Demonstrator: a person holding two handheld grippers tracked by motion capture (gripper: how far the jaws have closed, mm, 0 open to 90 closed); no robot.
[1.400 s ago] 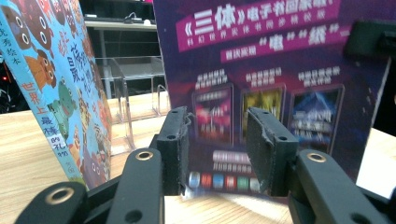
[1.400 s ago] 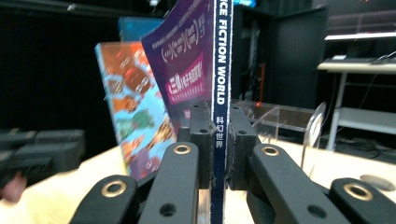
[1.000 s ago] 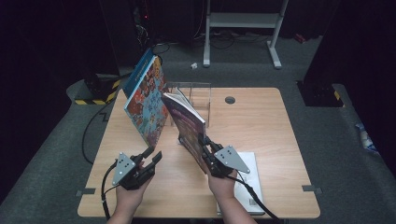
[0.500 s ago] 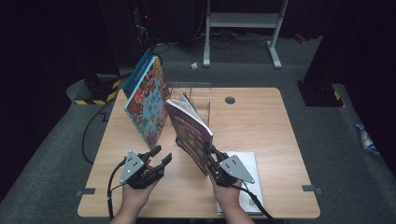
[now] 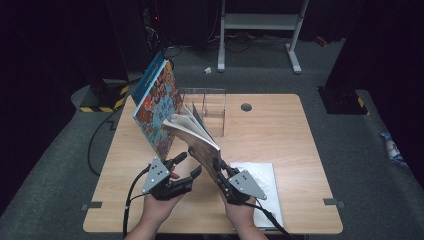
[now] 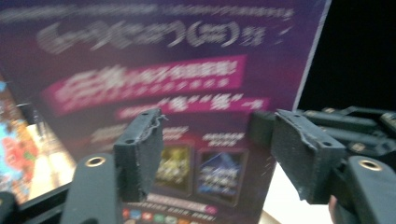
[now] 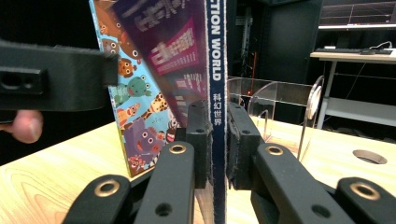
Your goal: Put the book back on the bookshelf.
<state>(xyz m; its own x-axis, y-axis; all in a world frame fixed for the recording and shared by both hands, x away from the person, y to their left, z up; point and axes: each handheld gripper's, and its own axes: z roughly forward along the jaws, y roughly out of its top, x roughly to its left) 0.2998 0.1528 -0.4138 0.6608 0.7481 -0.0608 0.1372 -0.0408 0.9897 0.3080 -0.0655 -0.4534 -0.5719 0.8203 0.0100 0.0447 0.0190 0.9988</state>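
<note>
A purple-covered magazine [image 5: 196, 139] tilts up off the table, its pages fanned at the top. My right gripper [image 5: 220, 170] is shut on its lower spine; in the right gripper view the blue spine [image 7: 215, 70] stands clamped between the jaws of the right gripper [image 7: 215, 123]. My left gripper [image 5: 188, 167] is open just left of the magazine. In the left gripper view the left gripper [image 6: 219, 144] faces the purple cover [image 6: 163, 70] with nothing between its jaws. A big colourful picture book [image 5: 156, 107] leans against a clear rack [image 5: 210, 107].
A white book [image 5: 262, 187] lies flat on the wooden table [image 5: 280, 130] under my right hand. A round cable hole [image 5: 245, 106] sits at the table's far side. The left gripper's jaw [image 7: 51, 81] crosses the right gripper view beside the picture book [image 7: 135, 116].
The magazine has come nearer and lower in the right gripper, and its top pages have fanned apart. The open left gripper has shifted right, closer to the cover.
</note>
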